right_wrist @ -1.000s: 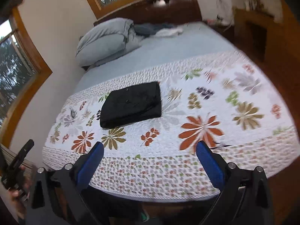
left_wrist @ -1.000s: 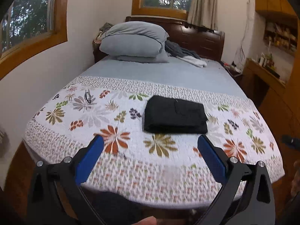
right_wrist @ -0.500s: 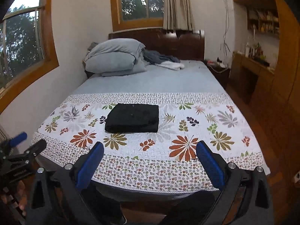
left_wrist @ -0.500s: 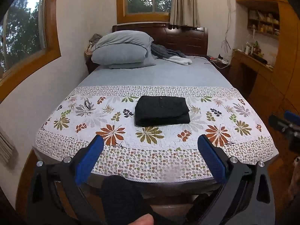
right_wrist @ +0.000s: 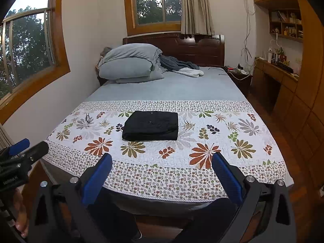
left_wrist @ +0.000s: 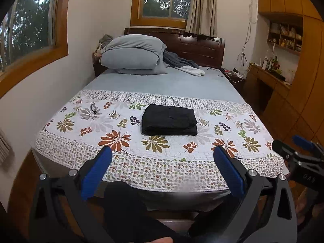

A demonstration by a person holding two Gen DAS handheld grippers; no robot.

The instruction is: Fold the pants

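The black pants [left_wrist: 169, 119] lie folded into a neat rectangle on the floral quilt [left_wrist: 113, 139], near the middle of the bed's foot end; the right wrist view shows the same pants [right_wrist: 151, 125]. My left gripper [left_wrist: 163, 168] is open and empty, held off the bed's foot edge, well short of the pants. My right gripper [right_wrist: 162, 171] is also open with nothing between its blue pads, back from the foot edge too. Each gripper shows at the side of the other's view: the right gripper [left_wrist: 297, 154], the left gripper [right_wrist: 22, 151].
Grey pillows [left_wrist: 131, 55] and a crumpled blanket [left_wrist: 182, 64] are piled at the dark headboard. A small pair of glasses [left_wrist: 93, 107] rests on the quilt at left. A wooden desk and shelves [left_wrist: 279, 77] line the right wall. The person's dark-clad legs [left_wrist: 125, 208] stand before the bed.
Both grippers have drawn back and away from the bed, so the pants look smaller and farther. The pants stay folded and unmoved. Both grippers remain open.
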